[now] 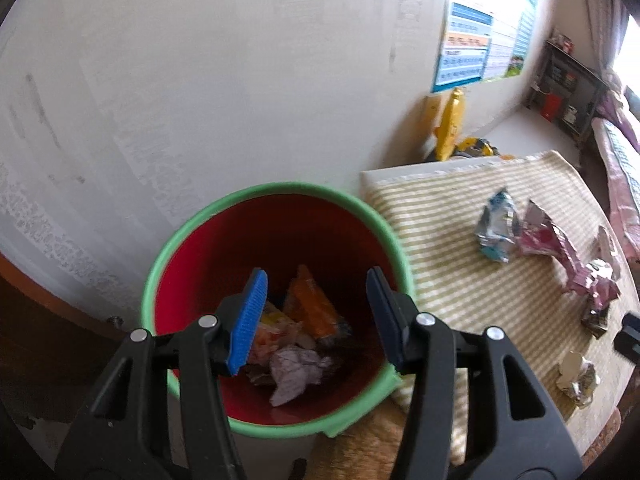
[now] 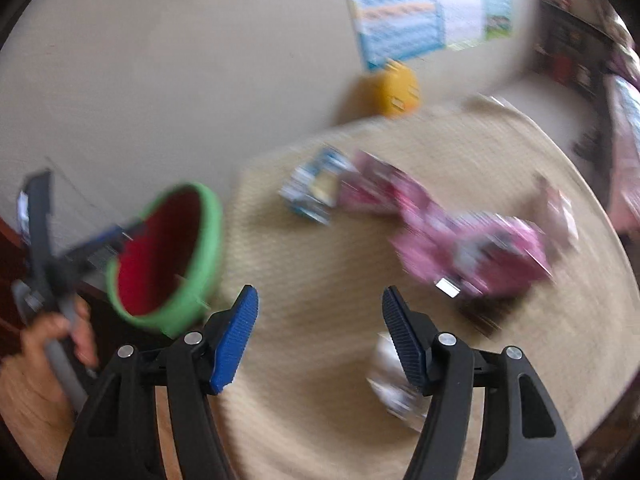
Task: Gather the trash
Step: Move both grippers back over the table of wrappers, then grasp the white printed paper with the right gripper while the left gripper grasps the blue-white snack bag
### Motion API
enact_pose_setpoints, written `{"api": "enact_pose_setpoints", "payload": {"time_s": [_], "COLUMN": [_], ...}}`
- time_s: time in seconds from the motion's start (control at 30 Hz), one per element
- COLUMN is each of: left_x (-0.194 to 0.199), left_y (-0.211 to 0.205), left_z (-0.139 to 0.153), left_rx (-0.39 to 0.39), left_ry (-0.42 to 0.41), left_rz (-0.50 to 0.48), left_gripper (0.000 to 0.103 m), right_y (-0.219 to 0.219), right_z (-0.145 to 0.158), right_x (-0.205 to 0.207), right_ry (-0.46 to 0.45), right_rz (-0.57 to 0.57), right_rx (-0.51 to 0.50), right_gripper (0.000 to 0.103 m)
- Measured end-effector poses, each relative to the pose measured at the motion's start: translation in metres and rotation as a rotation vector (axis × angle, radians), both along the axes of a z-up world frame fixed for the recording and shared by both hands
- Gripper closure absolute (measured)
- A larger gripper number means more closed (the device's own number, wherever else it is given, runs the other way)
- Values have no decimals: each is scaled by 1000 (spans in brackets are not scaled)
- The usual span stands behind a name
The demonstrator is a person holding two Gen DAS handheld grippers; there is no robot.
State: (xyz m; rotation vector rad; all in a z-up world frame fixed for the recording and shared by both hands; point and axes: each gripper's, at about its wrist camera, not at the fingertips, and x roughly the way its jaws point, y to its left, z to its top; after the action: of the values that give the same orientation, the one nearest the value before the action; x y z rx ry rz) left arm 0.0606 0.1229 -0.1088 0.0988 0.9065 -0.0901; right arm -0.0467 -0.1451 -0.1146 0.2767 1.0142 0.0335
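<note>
Crinkled foil and plastic film made up every piece of trash I could see, so I judged the lot to be very light, soft and springy, with slick printed faces that could slide off a flat pad. I judged the raised folds the best place to take hold, pinching across a crumpled ridge.

My left claw stood partly open over the red bin with the green rim, nothing between its pads. Orange and pale wrappers lay at the bin's bottom.

On the striped cloth of the counter, at three o'clock from the bin, lay a blue-and-silver wrapper, touching or just beside a long pink wrapper. A small crumpled silver piece sat apart from them, at roughly four o'clock.

My right claw was about half open and empty over the cloth. That view was badly blurred. The pink wrapper showed at one o'clock from the claw, and a pale crumpled piece lay just beside its right pad, partly hidden behind it. I judged that piece the nearest candidate.
</note>
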Motion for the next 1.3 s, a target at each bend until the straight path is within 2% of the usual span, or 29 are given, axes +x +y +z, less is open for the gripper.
{"api": "enact_pose_setpoints", "payload": {"time_s": [0.17, 0.3, 0.5, 0.53, 0.6, 0.63, 0.83, 1.03, 1.17, 1.3], "left_x": [-9, -13, -23, -24, -25, -26, -11, 26, 54, 70], "left_y": [-30, -55, -85, -89, -96, -99, -125, -157, -176, -192], "left_z": [3, 2, 6, 6, 6, 5, -6, -25, -43, -63], "left_rx": [9, -2, 9, 11, 16, 19, 19, 8, -2, 42], "left_ry": [-2, 26, 25, 25, 27, 28, 42, 60, 108, 158], "left_rz": [-71, -121, -187, -193, -207, -214, -249, -281, -305, -337], "left_gripper": [53, 53, 53, 53, 53, 53, 53, 53, 53, 53], "right_y": [-41, -47, -43, -43, -46, -48, -60, -64, -67, -65], "right_z": [-35, -52, -69, -71, -73, -74, -67, -55, -53, -55], "right_x": [-33, -41, -41, -41, -42, -43, -61, -70, -76, -74], "right_ry": [110, 137, 152, 150, 147, 145, 94, 58, 52, 53], "right_rz": [-83, -93, -76, -80, -96, -102, -156, -178, -176, -175], "right_rx": [34, 95, 178, 189, 205, 220, 256, 251, 245, 251], "right_gripper": [41, 41, 41, 45, 64, 83, 83, 82, 82, 82]}}
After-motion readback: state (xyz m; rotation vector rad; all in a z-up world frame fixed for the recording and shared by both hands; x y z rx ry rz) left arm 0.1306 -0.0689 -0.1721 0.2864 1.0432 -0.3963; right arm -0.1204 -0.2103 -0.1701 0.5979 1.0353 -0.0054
